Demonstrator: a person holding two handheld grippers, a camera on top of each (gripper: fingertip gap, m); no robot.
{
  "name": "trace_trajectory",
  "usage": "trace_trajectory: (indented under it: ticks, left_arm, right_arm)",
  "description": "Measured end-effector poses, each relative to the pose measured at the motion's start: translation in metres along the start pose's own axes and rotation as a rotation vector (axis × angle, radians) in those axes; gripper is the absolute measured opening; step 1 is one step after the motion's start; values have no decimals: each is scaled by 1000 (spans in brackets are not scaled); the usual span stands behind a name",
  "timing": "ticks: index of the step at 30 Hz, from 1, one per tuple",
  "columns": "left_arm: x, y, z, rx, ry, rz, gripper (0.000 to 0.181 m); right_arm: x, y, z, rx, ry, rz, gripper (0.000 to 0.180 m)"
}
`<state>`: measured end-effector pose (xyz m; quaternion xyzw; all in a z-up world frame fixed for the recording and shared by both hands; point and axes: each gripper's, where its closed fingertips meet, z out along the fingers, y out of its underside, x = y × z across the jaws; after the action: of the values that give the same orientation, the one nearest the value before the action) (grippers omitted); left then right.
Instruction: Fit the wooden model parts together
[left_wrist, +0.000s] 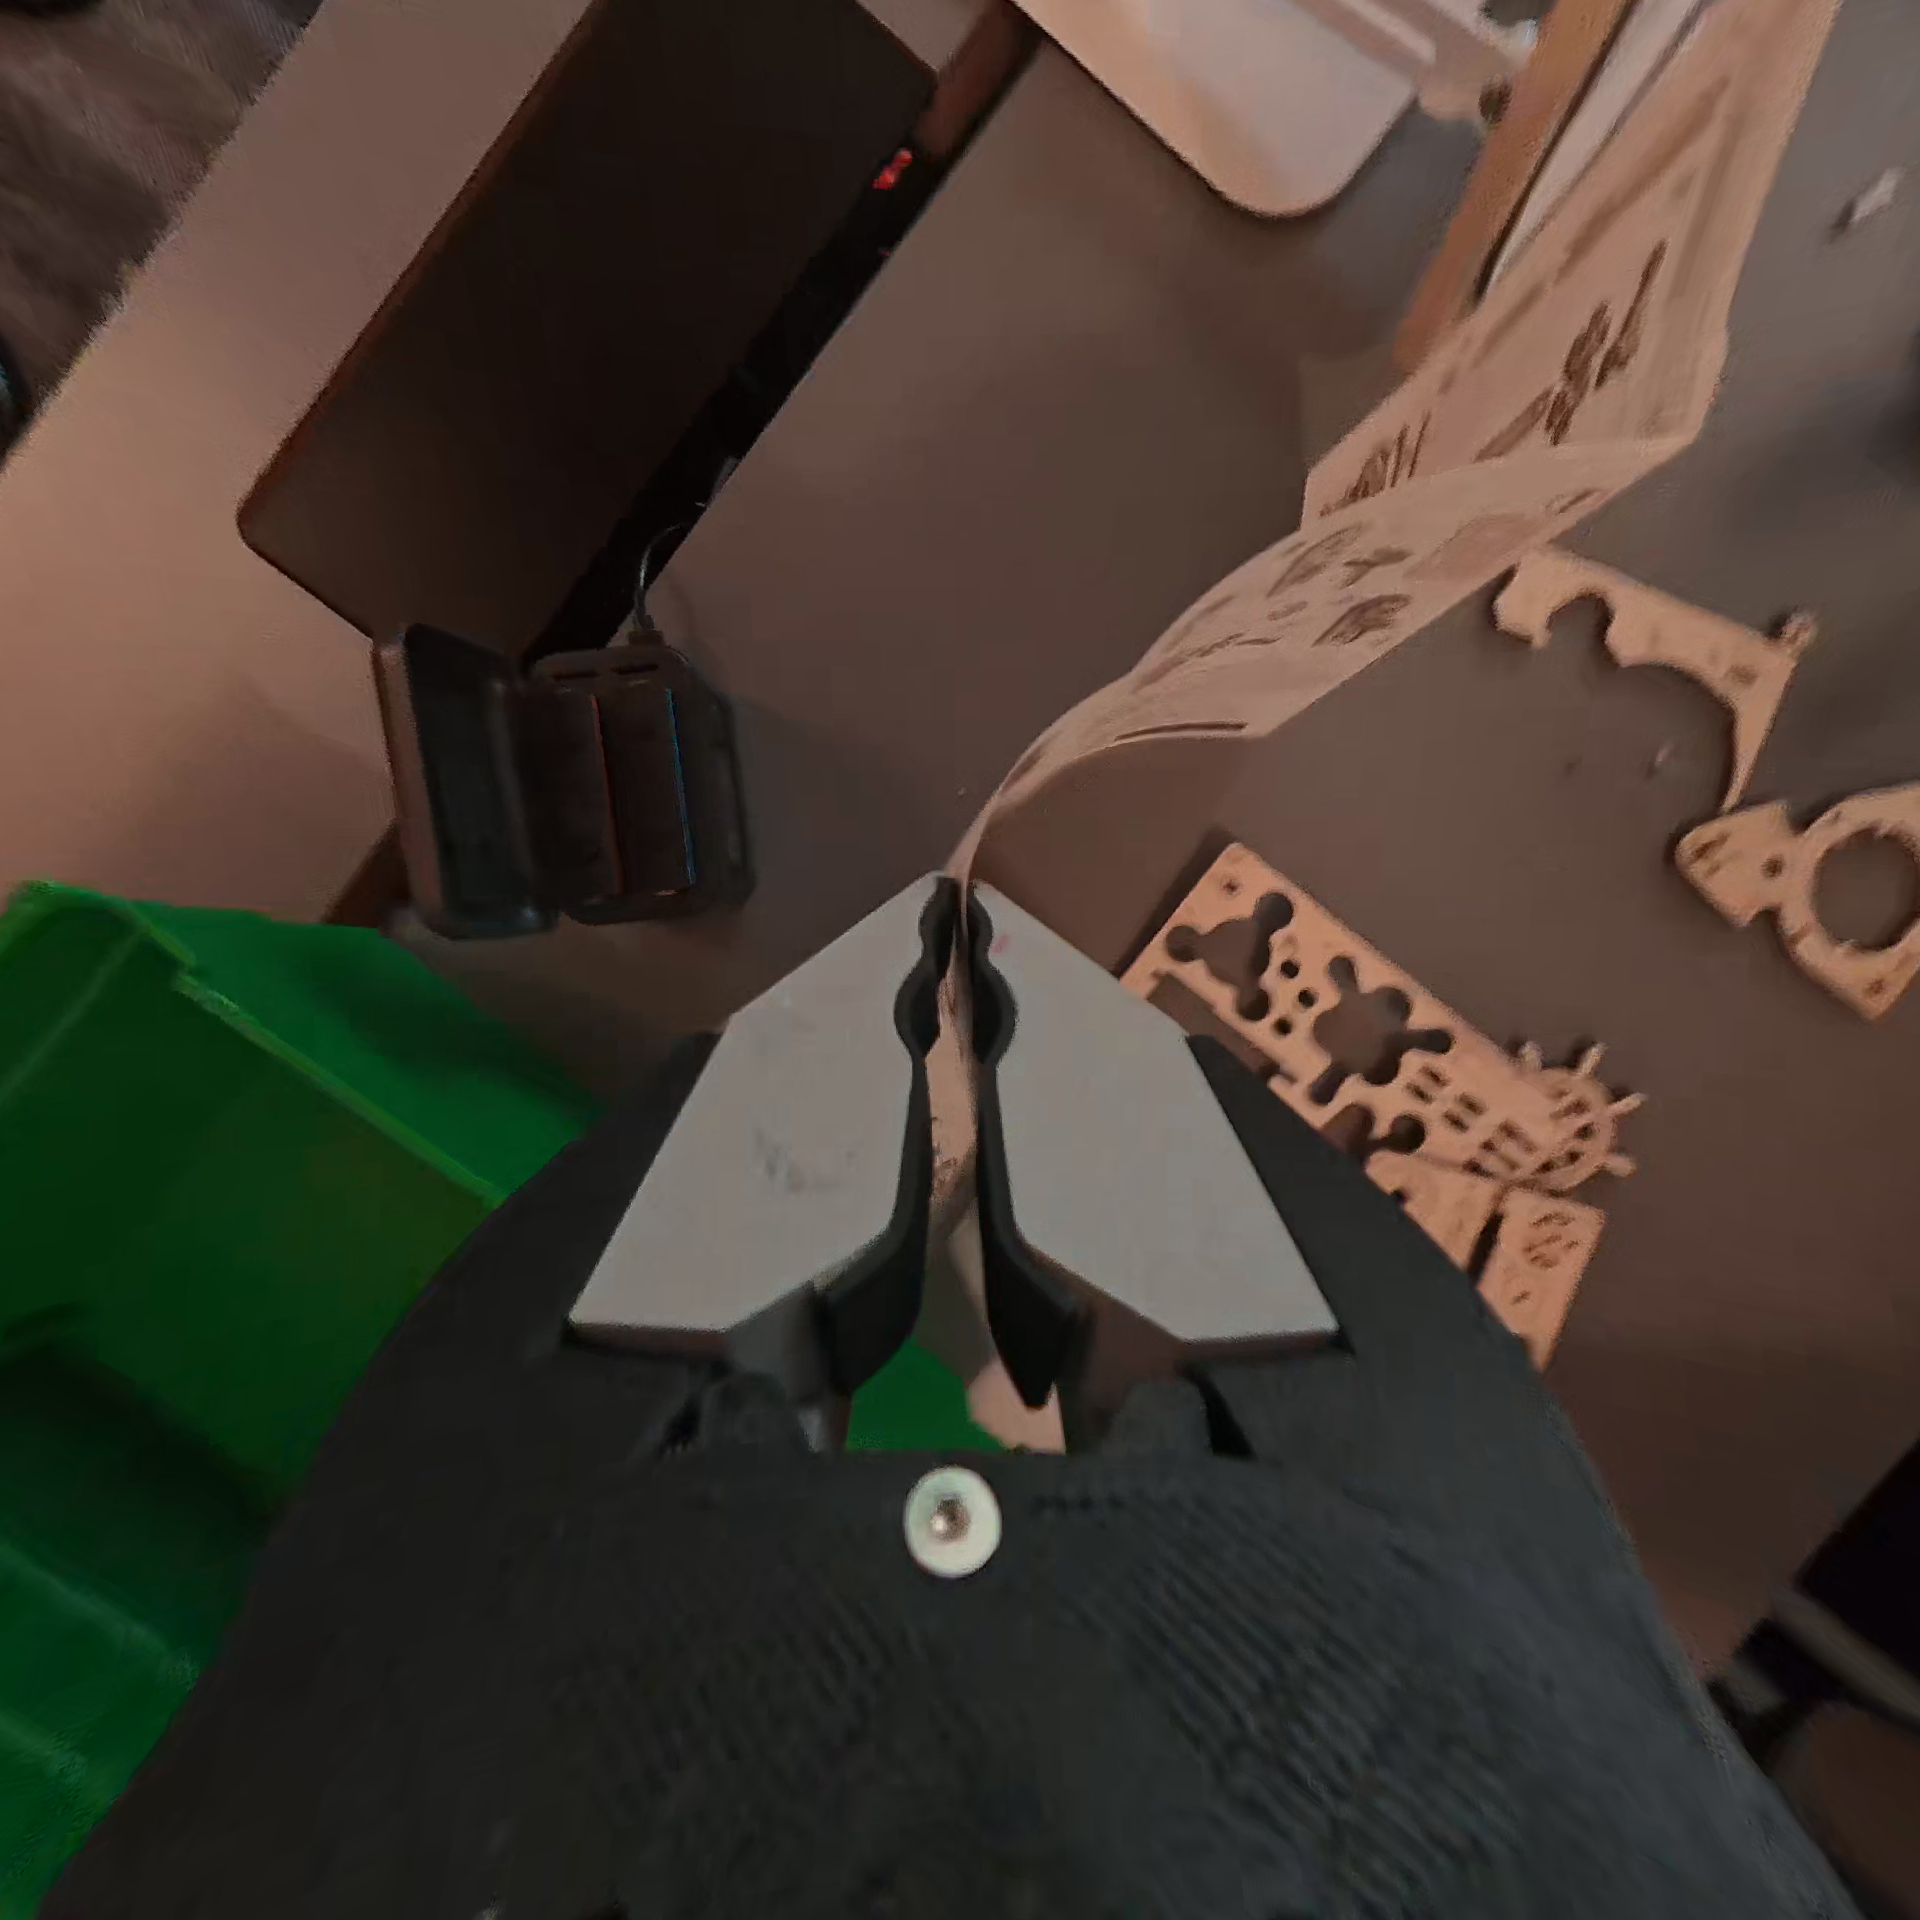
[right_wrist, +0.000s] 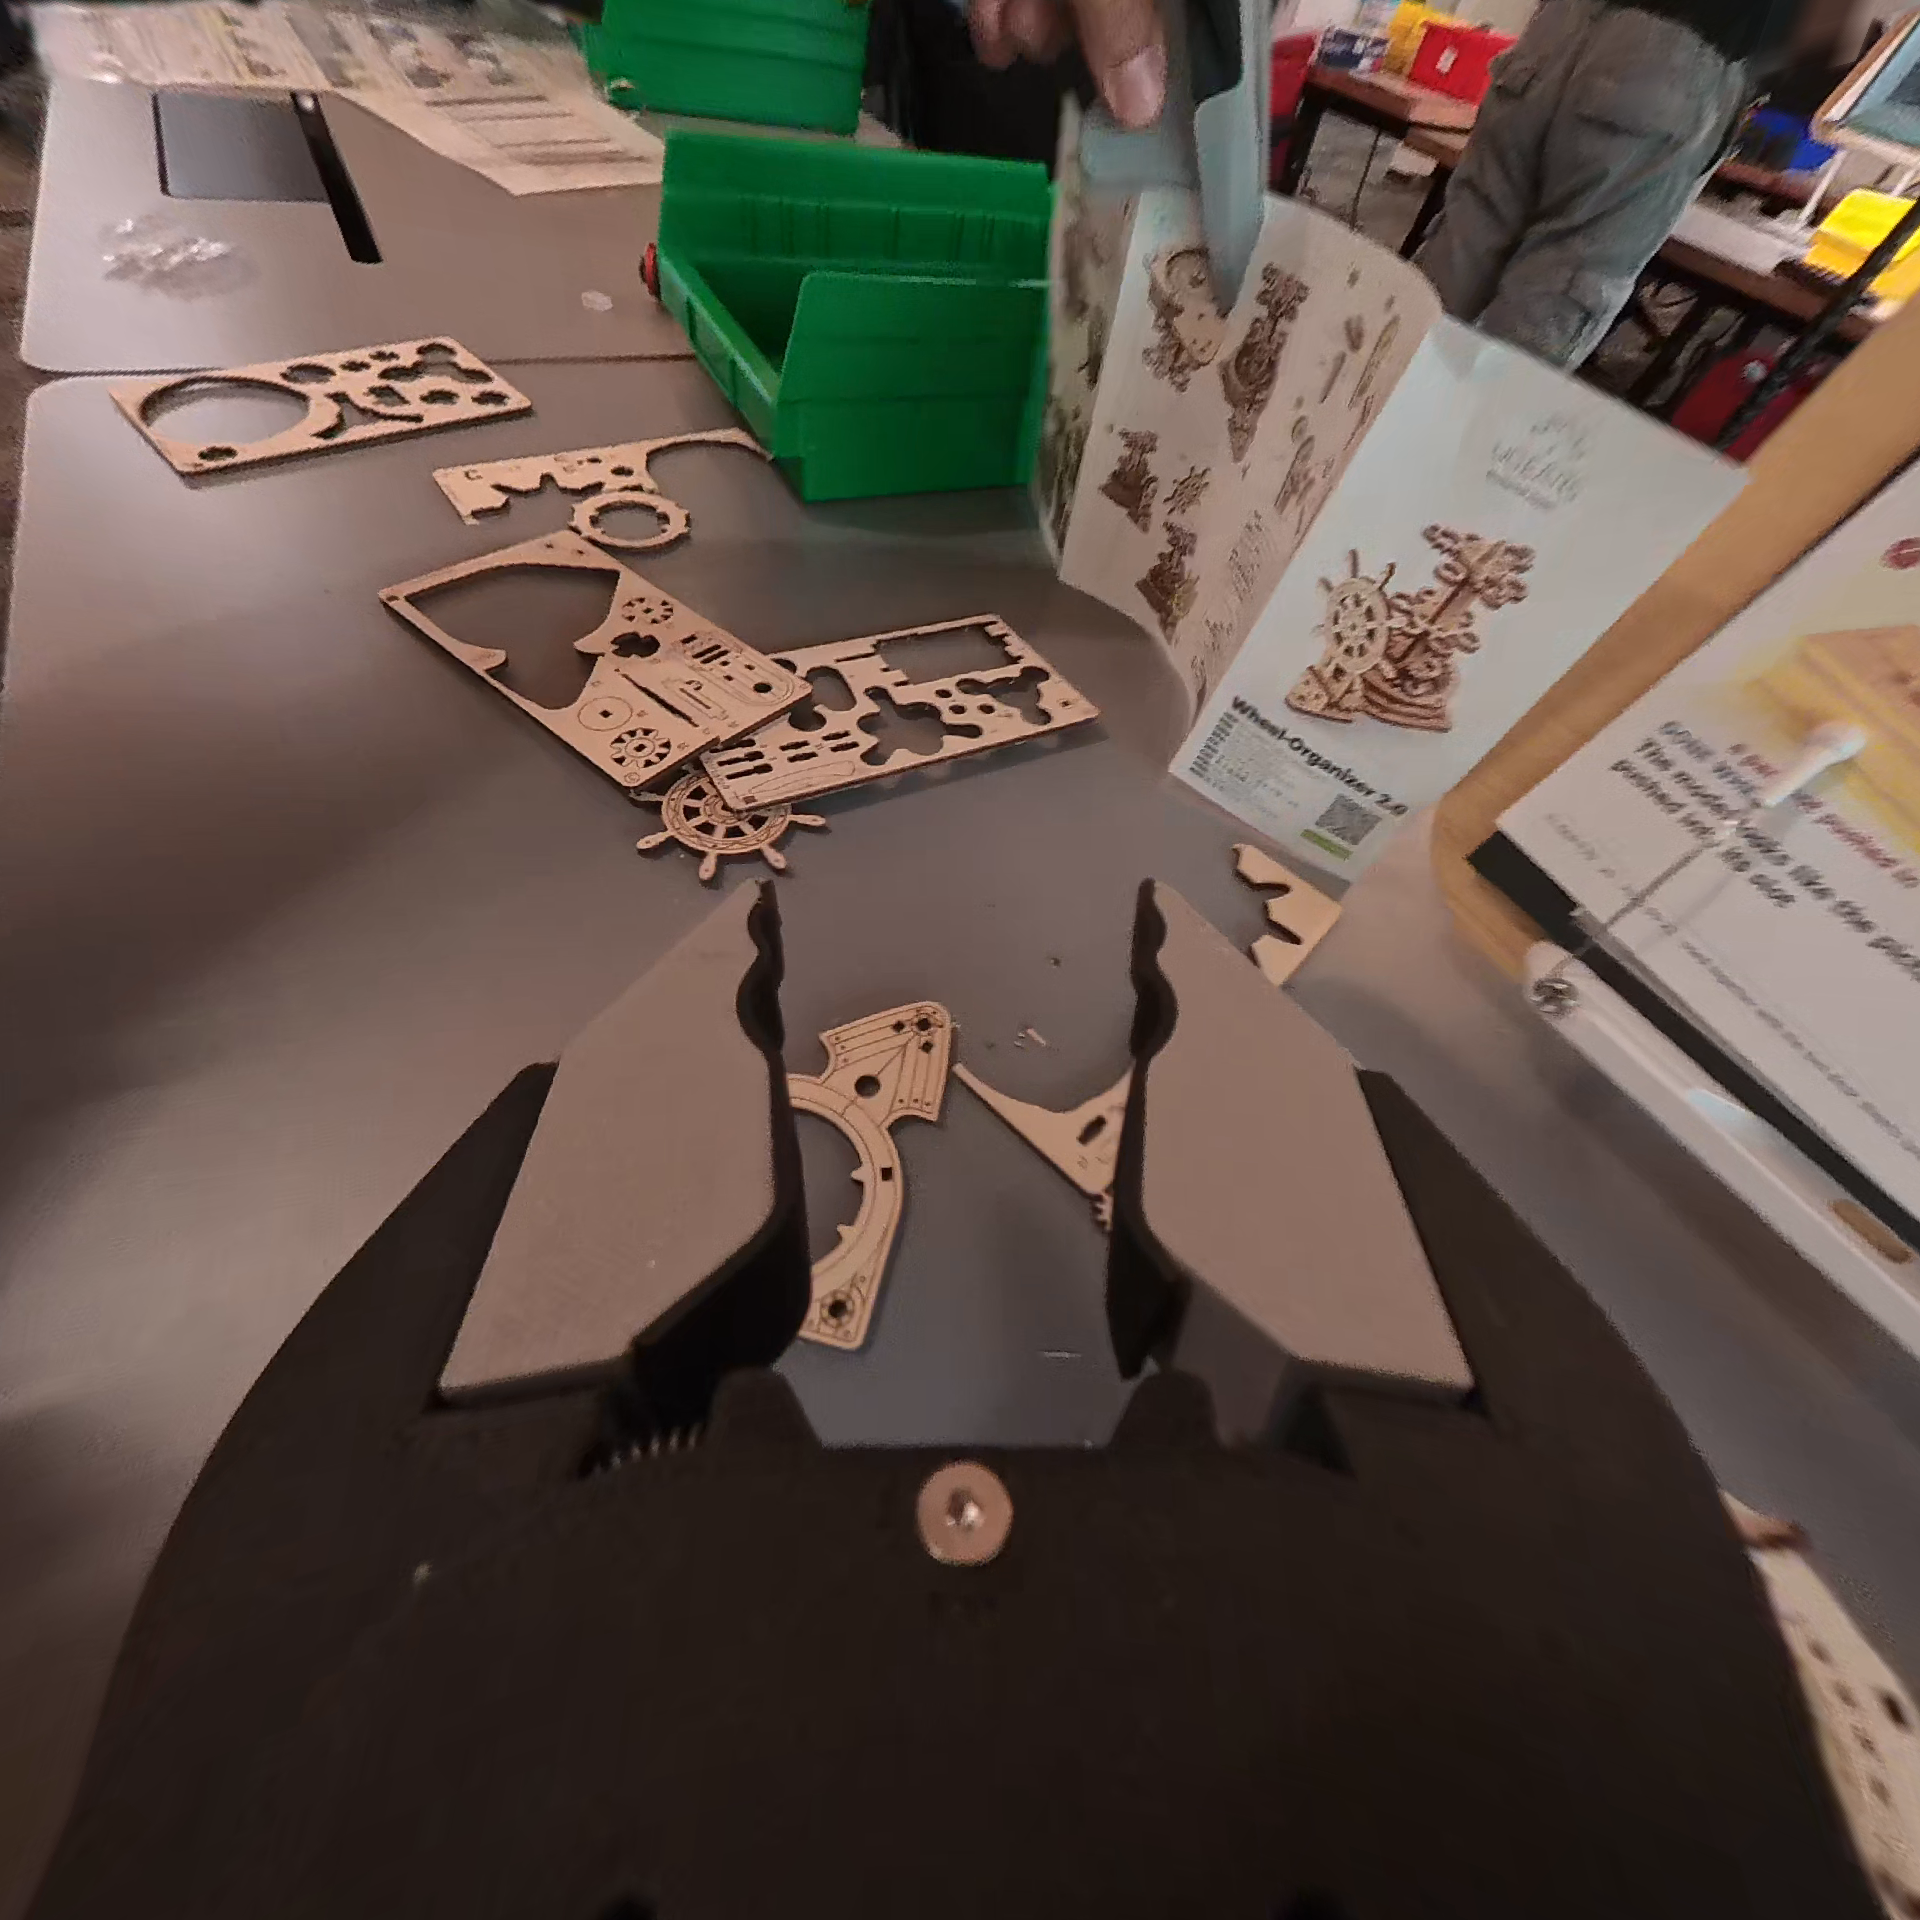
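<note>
Item 1, left gripper (left_wrist: 961, 914): jaws together, clamped on the edge of the leaflet (left_wrist: 1496, 436), a paper sheet printed with model pictures. The sheet rises from the tips and curls away ahead and to the right of the jaws. I judge the step in hand to be getting this sheet out of the work area or reading it, not yet fitting parts.

Item 2, right gripper (right_wrist: 951, 914): jaws apart, holding nothing, hovering low over the tabletop (right_wrist: 260, 1039).

Item 3, arc part (right_wrist: 873, 1143): flat wooden piece with a curved toothed inner edge, lying between the right jaws, close against the left one.

Item 4, fin part (right_wrist: 1070, 1122): small pointed piece, just beside the arc part, partly hidden behind the right jaw.

Item 5, spent sheets (right_wrist: 582, 665): wooden frames with cut-outs, well ahead of the right jaws, overlapping one another; a ship's wheel (right_wrist: 727, 821) lies at their near edge.

Item 6, bin (right_wrist: 862, 343): green, far ahead, beyond the sheets.

Handling notes. I would set the leaflet down clear of the loose parts, to the far side, before the right jaws close; paper draped over the pieces would hide them. The two parts lie flat and thin, so I expect a pinch from above to slip. I would bring the right jaws down across the arc part's narrow width, tips touching the tabletop, and close slowly. Risk: nudging the fin part aside while closing.
</note>
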<state>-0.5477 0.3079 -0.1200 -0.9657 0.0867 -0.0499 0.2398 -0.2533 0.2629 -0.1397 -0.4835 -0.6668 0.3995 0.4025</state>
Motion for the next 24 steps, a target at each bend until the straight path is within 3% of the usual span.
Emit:
trace_trajectory:
  ticks: [1,5,9,15,18,20,21,24]
  left_arm:
    - [3,-3,0,22,30,-68,0]
    - [9,-8,-4,99,111,-242,0]
    - [1,11,-1,63,47,-276,2]
    - [12,15,-2,72,6,-275,38]
    - [15,5,-23,141,-78,-209,44]
    - [11,2,-45,170,-183,-179,62]
    - [10,0,-57,188,-238,-160,69]
    - [22,-9,-89,282,-288,-109,68]
  right_arm:
    - [3,-2,-6,9,15,-3,65]
    - [18,-1,-31,17,59,-1,65]
    - [30,4,-55,32,106,-1,65]
    - [61,17,-113,9,255,-14,66]
    - [78,26,-159,-13,306,19,66]
    - [86,37,-181,-59,302,34,65]
    - [90,44,-187,-86,300,37,65]
    - [94,58,-184,-126,241,62,64]
